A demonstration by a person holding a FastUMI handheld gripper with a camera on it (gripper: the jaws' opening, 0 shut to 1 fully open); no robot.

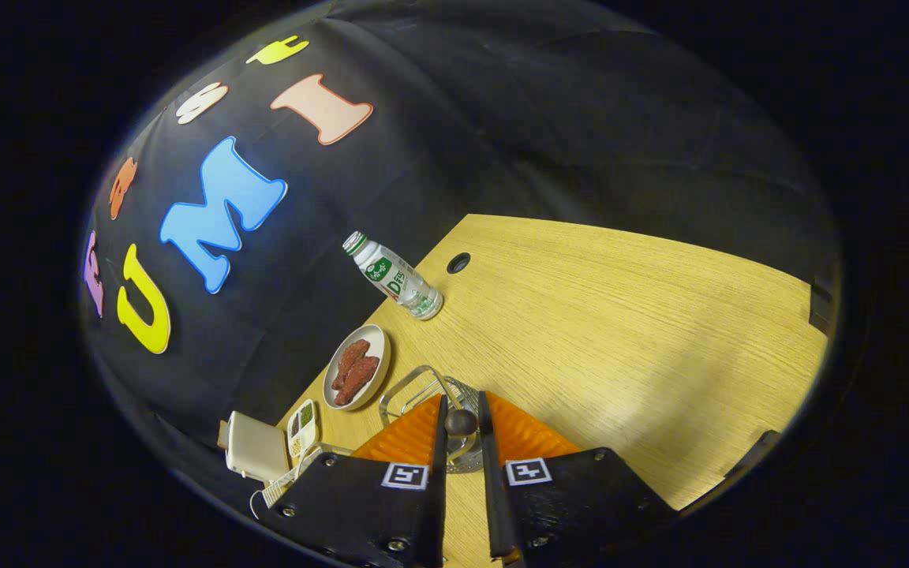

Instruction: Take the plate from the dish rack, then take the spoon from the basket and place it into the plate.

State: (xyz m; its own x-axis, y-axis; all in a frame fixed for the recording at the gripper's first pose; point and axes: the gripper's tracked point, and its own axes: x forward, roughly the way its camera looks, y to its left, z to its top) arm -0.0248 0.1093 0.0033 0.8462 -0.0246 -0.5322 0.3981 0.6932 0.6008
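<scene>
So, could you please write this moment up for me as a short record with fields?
gripper: gripper, fingers nearly closed on a dark rounded object, probably the spoon's end
held item: spoon, between the fingers; rest of it hidden
basket: metal wire basket, just ahead of the fingers
plate: oval plate with reddish-brown pieces, beside the basket
bottle: plastic bottle, standing beyond the plate
surface: wooden table with a cable hole
other: white box by the table's edge
</scene>
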